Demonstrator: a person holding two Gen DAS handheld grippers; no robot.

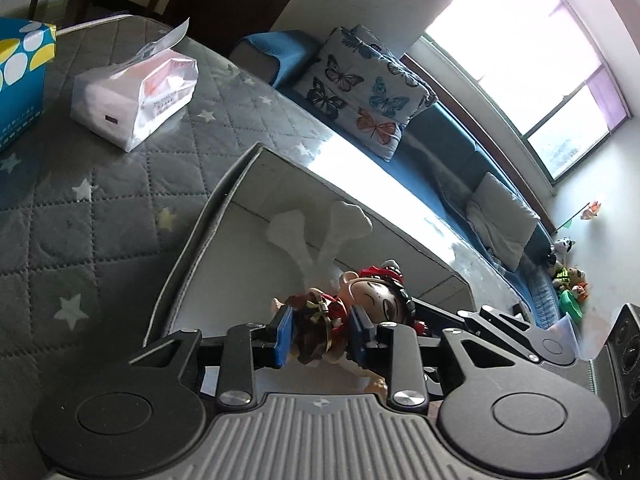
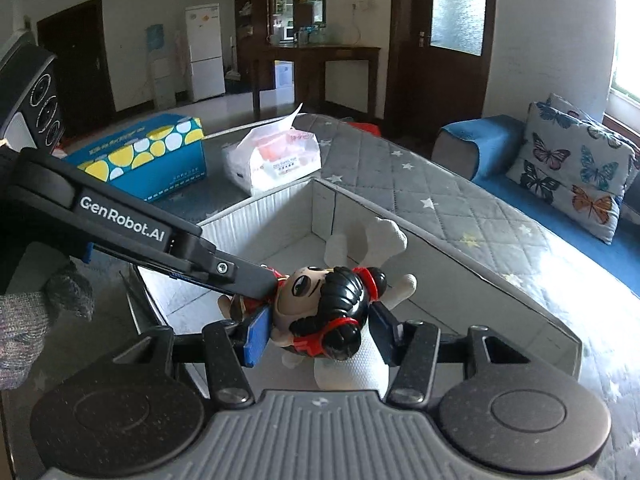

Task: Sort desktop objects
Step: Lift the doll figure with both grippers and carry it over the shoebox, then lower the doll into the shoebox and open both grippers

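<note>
A doll figurine [image 1: 360, 300] with black hair, red bands and a brown and red body hangs over a grey fabric storage box [image 1: 224, 196]. My left gripper [image 1: 322, 334] is shut on the doll's body. In the right wrist view the doll's head [image 2: 320, 308] lies between the blue pads of my right gripper [image 2: 316, 338], which looks open, with a gap on the right side. The left gripper's arm [image 2: 160, 240] reaches in from the left. A white bone-shaped toy [image 2: 372, 240] lies inside the box [image 2: 440, 248].
A blue tissue box with yellow and white dots [image 2: 148, 156] and a soft white tissue pack [image 2: 276, 160] sit on the grey star-quilted cover [image 2: 440, 184] behind the storage box. A blue sofa with a butterfly cushion [image 2: 572, 168] lies along the right.
</note>
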